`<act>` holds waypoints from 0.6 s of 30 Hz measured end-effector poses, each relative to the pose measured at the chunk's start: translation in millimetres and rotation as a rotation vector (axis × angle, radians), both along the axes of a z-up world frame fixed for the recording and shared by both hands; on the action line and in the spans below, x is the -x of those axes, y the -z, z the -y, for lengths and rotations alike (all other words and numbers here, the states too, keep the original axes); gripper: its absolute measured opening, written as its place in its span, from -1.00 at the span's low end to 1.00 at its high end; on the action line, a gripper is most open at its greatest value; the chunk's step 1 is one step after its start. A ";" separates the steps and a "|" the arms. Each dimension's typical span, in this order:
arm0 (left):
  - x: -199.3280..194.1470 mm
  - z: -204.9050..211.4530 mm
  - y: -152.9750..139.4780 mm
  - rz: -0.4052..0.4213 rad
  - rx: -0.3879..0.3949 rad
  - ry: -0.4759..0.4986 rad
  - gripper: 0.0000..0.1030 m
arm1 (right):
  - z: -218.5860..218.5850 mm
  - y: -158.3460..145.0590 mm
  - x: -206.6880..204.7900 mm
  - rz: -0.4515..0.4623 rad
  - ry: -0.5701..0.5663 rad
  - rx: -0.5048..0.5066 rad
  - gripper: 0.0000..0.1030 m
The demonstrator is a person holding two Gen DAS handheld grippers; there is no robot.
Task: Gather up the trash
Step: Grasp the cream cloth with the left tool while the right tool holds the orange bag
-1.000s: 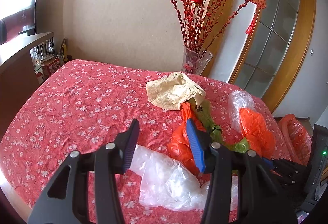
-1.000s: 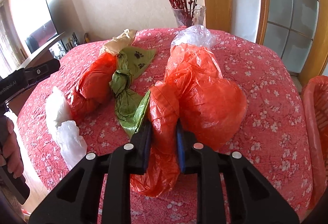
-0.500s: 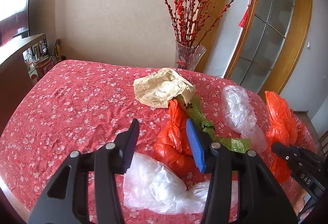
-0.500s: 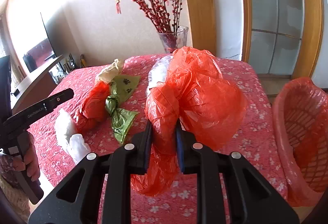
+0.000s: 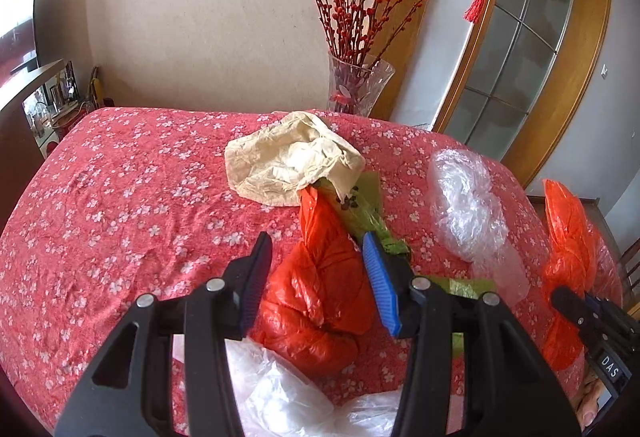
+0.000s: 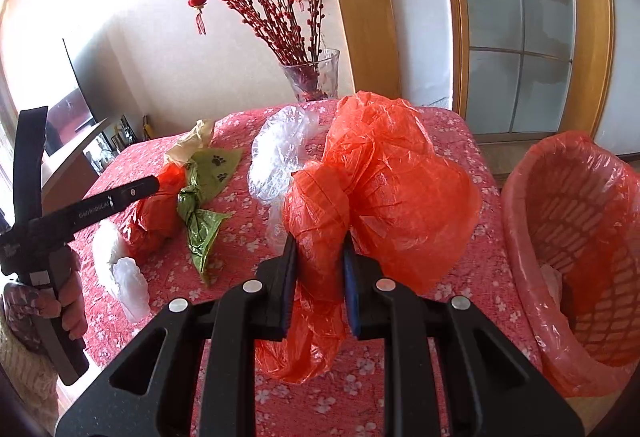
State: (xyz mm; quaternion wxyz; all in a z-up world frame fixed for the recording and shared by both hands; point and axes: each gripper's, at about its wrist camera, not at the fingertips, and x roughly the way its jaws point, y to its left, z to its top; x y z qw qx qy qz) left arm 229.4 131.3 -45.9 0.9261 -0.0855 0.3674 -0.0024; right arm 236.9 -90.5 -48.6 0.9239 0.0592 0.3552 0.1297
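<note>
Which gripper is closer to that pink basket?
Right. The right gripper, clamping an orange bag, is beside the basket; the left gripper is across the table.

The basket (image 6: 568, 237) is cut off at the right edge.

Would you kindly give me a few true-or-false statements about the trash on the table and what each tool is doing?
1. The right tool is shut on an orange bag. True.
2. The left tool grips the green bag. False: it is open, around a second orange bag without pressing it.
3. The pink basket stands on the table. False: it stands beside the table.
4. The green bag shows paw prints. True.
</note>
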 end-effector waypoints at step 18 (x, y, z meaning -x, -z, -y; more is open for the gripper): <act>-83.6 19.2 4.5 -0.126 -0.072 -0.006 -0.80 | 22.0 7.4 -4.3 -0.021 0.038 -0.012 -0.59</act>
